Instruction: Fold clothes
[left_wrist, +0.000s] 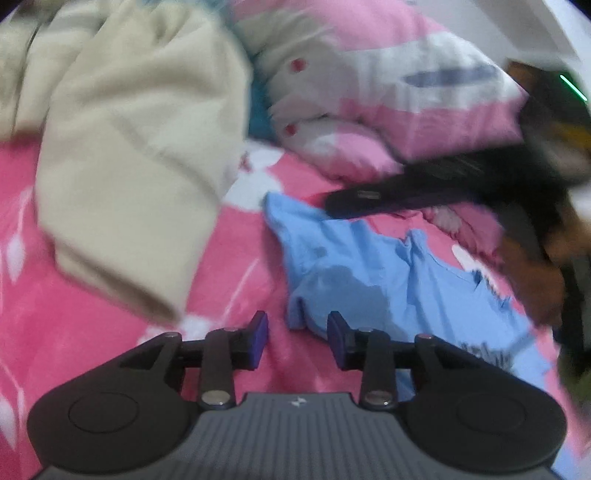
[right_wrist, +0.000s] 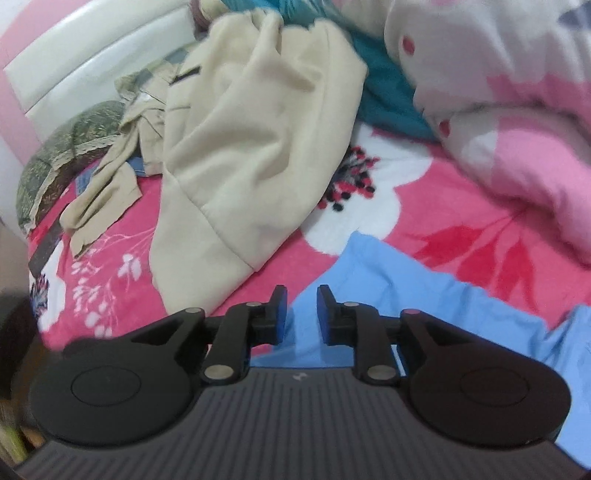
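A light blue T-shirt (left_wrist: 373, 273) lies crumpled on the pink flowered bedspread (left_wrist: 92, 325). My left gripper (left_wrist: 297, 326) is open just above the shirt's near left edge, with nothing between its fingers. In the right wrist view the same blue T-shirt (right_wrist: 417, 295) fills the lower right, and my right gripper (right_wrist: 301, 303) hovers open over its near corner, holding nothing. The other gripper, black and blurred (left_wrist: 424, 184), reaches in from the right beyond the shirt in the left wrist view.
A cream garment (left_wrist: 140, 147) lies heaped to the left, also the cream garment (right_wrist: 251, 147). A pink and white quilt (left_wrist: 388, 92) is bunched at the back. Teal cloth (right_wrist: 384, 96) peeks between them. A green patterned pillow (right_wrist: 62, 155) and white headboard (right_wrist: 85, 51) stand at the far left.
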